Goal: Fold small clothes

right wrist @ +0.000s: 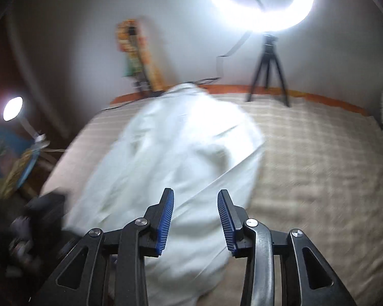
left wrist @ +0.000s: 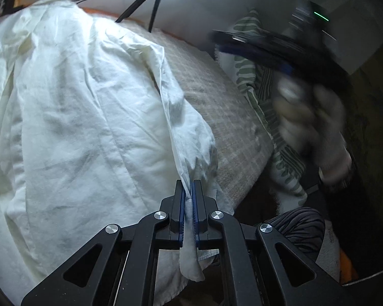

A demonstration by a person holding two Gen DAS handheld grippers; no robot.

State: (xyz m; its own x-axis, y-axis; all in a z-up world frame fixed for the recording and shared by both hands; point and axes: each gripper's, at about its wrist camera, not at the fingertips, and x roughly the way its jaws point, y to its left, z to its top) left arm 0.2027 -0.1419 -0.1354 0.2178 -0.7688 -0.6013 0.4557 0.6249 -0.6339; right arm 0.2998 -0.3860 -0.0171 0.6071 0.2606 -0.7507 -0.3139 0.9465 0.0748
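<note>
A white garment (left wrist: 76,127) lies spread and wrinkled over the beige checked bed cover (left wrist: 217,97). My left gripper (left wrist: 189,193) is shut on the garment's near edge, with cloth pinched between its blue pads and hanging below them. My right gripper (right wrist: 195,204) is open and empty, held above the near part of the white garment (right wrist: 181,158), which runs away from it across the bed. The right gripper, blurred, also shows in the left wrist view (left wrist: 280,51) at the upper right, held in a hand.
A ring light (right wrist: 258,0) on a black tripod (right wrist: 268,76) stands at the far edge of the bed. A green striped cloth (left wrist: 258,86) lies at the bed's right side. A lamp (right wrist: 12,108) and clutter sit at the left. The bed cover (right wrist: 319,165) extends right.
</note>
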